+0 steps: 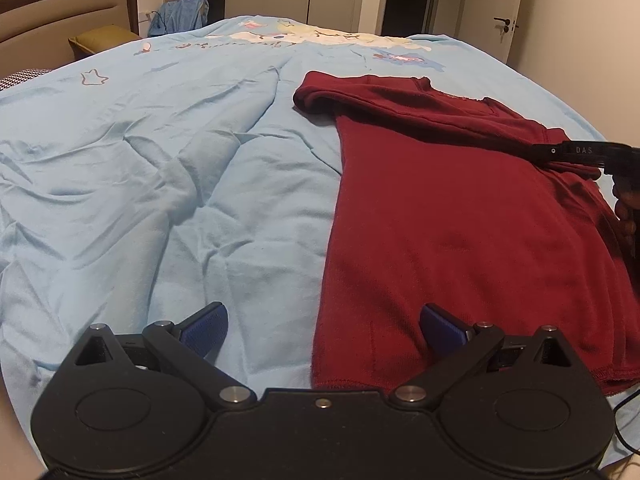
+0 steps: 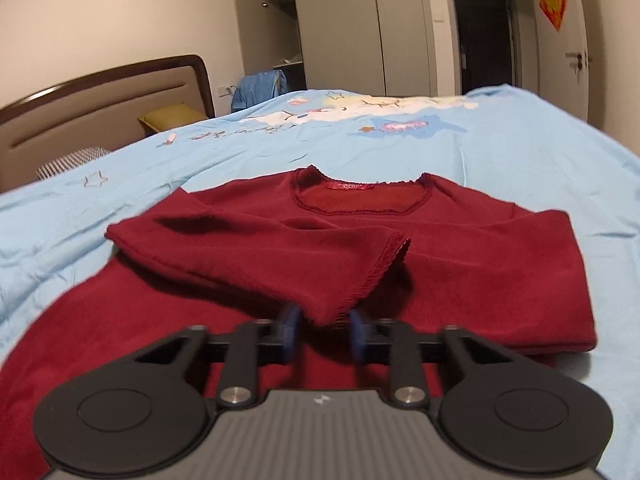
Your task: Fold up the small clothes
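A dark red long-sleeved top (image 1: pixel 460 220) lies flat on the light blue bedsheet (image 1: pixel 180 160), neckline away from me. Its left sleeve (image 2: pixel 260 248) is folded across the chest and lifted a little, casting a shadow. My right gripper (image 2: pixel 324 330) is shut on that sleeve's cuff, the blue pads (image 2: pixel 290 332) close on either side of the fabric. In the left wrist view the right gripper (image 1: pixel 544 152) comes in from the right edge over the top. My left gripper (image 1: pixel 324 328) stands wide open above the top's hem edge, holding nothing.
A padded headboard (image 2: pixel 100 100), an olive pillow (image 2: pixel 168 118) and a checked pillow (image 2: pixel 72 162) are at the far left. A blue garment (image 2: pixel 260 82), wardrobes (image 2: pixel 340 40) and a door (image 2: pixel 568 40) stand beyond the bed. A hand (image 1: pixel 626 216) holds the right gripper.
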